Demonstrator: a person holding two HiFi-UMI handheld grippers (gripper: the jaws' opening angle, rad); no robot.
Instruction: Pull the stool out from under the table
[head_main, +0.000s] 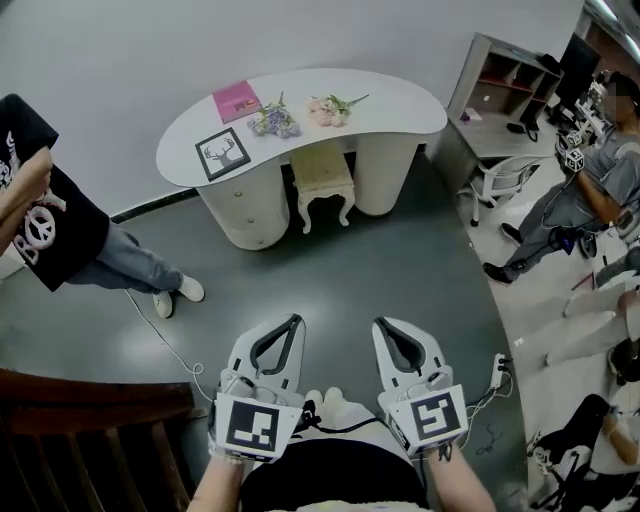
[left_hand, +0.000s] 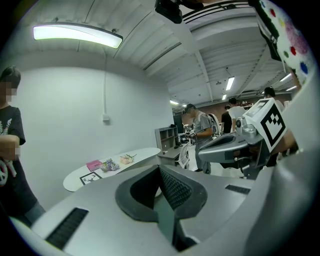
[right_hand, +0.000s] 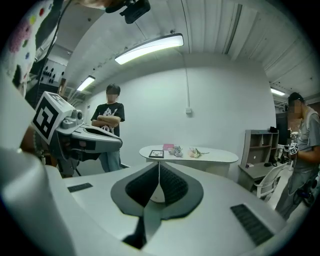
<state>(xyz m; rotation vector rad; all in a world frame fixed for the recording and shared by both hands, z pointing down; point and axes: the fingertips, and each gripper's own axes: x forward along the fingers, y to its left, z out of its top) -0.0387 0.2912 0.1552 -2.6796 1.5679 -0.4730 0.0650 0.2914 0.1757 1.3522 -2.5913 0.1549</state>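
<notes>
The cream stool (head_main: 322, 183) stands tucked under the white curved table (head_main: 400, 105), between its two pedestals, far across the grey floor from me. My left gripper (head_main: 295, 319) and right gripper (head_main: 380, 323) are held side by side low in the head view, well short of the stool. Both point toward the table with their jaws pressed together and nothing between them. The left gripper view shows its shut gripper (left_hand: 160, 168) and the table (left_hand: 145, 152) in the distance. In the right gripper view the shut gripper (right_hand: 159, 164) hides the stool, with the table (right_hand: 220, 156) beyond.
On the table lie a pink book (head_main: 237, 101), a framed deer picture (head_main: 222, 153) and flower bunches (head_main: 274, 122). A person in a black shirt (head_main: 50, 220) stands left. A seated person (head_main: 600, 185), shelf desk (head_main: 510, 90) and white chair (head_main: 505, 180) are right. A power strip (head_main: 497, 372) lies on the floor.
</notes>
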